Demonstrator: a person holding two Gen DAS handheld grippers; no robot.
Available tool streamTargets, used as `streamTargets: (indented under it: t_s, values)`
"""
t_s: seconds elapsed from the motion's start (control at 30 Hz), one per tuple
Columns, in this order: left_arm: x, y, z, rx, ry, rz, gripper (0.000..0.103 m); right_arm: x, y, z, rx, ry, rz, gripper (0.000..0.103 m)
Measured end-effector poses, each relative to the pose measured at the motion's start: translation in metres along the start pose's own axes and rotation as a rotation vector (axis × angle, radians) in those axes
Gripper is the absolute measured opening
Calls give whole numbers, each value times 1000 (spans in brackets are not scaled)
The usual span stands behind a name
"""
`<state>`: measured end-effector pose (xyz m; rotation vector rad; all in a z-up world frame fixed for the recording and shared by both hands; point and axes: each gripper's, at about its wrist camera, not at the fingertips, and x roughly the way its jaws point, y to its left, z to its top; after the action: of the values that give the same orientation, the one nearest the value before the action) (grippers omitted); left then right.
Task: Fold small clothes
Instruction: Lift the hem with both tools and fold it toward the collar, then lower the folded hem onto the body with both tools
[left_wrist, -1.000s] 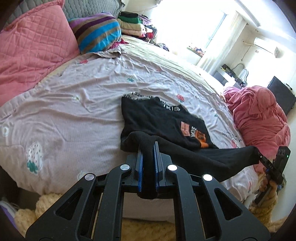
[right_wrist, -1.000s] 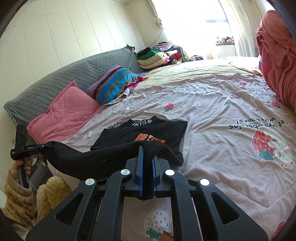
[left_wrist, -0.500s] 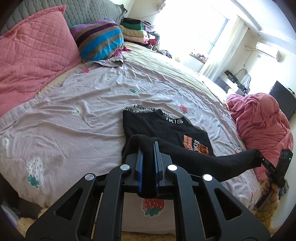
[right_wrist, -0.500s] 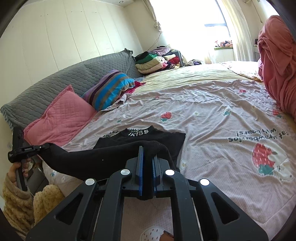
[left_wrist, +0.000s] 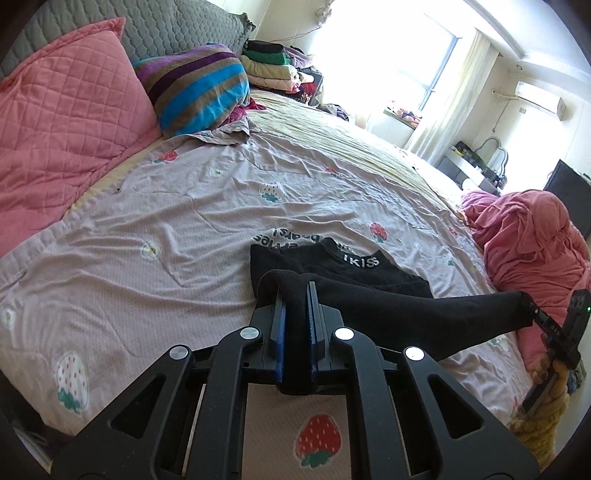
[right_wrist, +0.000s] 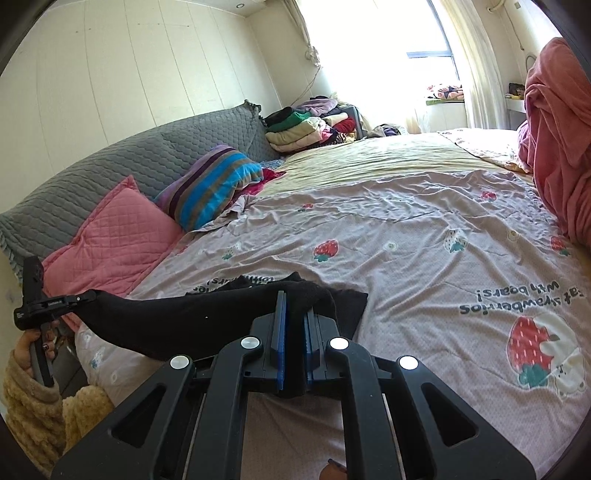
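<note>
A small black top (left_wrist: 373, 291) with a white-lettered collar lies on the pink strawberry bedsheet (left_wrist: 184, 236). My left gripper (left_wrist: 295, 295) is shut on one corner of its bottom hem. My right gripper (right_wrist: 293, 302) is shut on the other corner. The hem (right_wrist: 184, 321) is stretched taut between them, lifted above the rest of the top and carried over it toward the collar. The right gripper shows at the right edge of the left wrist view (left_wrist: 532, 310). The left gripper shows at the left of the right wrist view (right_wrist: 88, 295).
A pink quilted pillow (left_wrist: 66, 122) and a striped pillow (left_wrist: 199, 88) lie at the headboard. A stack of folded clothes (right_wrist: 303, 129) sits at the bed's far corner. A heap of red bedding (left_wrist: 532, 240) lies on the right side.
Both grippers have carried the lifted hem forward over the top toward the collar. The orange print on the top's front is now covered by the raised fabric.
</note>
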<state>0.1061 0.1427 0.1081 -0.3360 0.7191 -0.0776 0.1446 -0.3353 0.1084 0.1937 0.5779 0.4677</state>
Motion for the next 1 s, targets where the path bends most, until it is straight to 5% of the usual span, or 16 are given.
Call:
streamTargets:
  t_s: [1.0]
  values:
    - [104, 26, 8, -53, 85, 23, 4, 102, -38, -13, 104, 126, -94, 7]
